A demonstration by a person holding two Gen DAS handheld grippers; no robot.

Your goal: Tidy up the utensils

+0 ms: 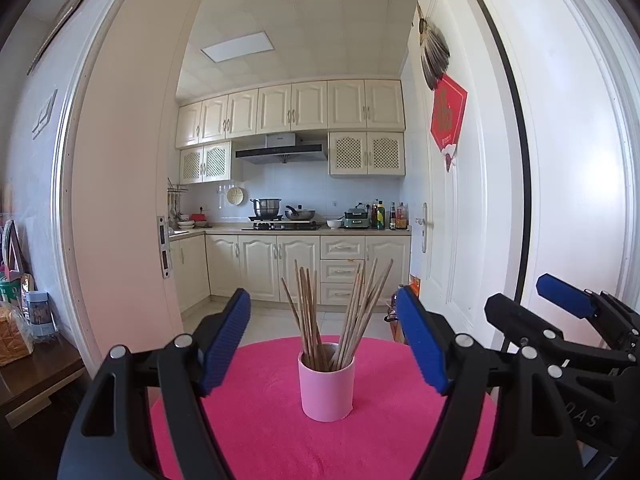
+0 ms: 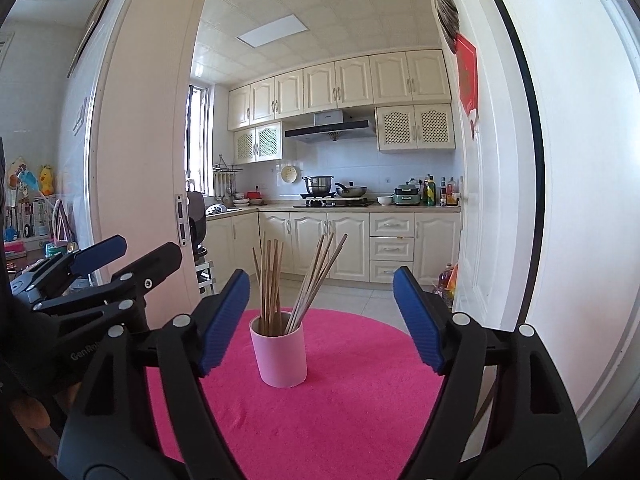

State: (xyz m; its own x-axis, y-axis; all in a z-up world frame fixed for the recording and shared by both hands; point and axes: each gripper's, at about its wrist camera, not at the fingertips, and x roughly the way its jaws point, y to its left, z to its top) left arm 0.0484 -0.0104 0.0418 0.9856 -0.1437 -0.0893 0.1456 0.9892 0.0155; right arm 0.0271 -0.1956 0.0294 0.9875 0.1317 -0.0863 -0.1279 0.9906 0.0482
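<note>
A pink cup [image 1: 326, 388] stands upright on a round pink table [image 1: 260, 432]. Several wooden chopsticks [image 1: 340, 312] stick up out of it in two leaning bunches. My left gripper [image 1: 326, 340] is open, its blue pads wide apart, level and a little short of the cup, with nothing between them. In the right wrist view the same cup [image 2: 280, 356] and chopsticks [image 2: 296, 284] sit slightly left of centre. My right gripper [image 2: 320, 320] is open and empty, also short of the cup. Each gripper shows at the edge of the other's view.
Beyond the table an open doorway leads into a kitchen with cream cabinets [image 1: 280, 264] and a stove [image 1: 280, 224]. A white door [image 1: 460, 208] stands open on the right. A dark wooden side table [image 1: 36, 368] with packets and a jar is on the left.
</note>
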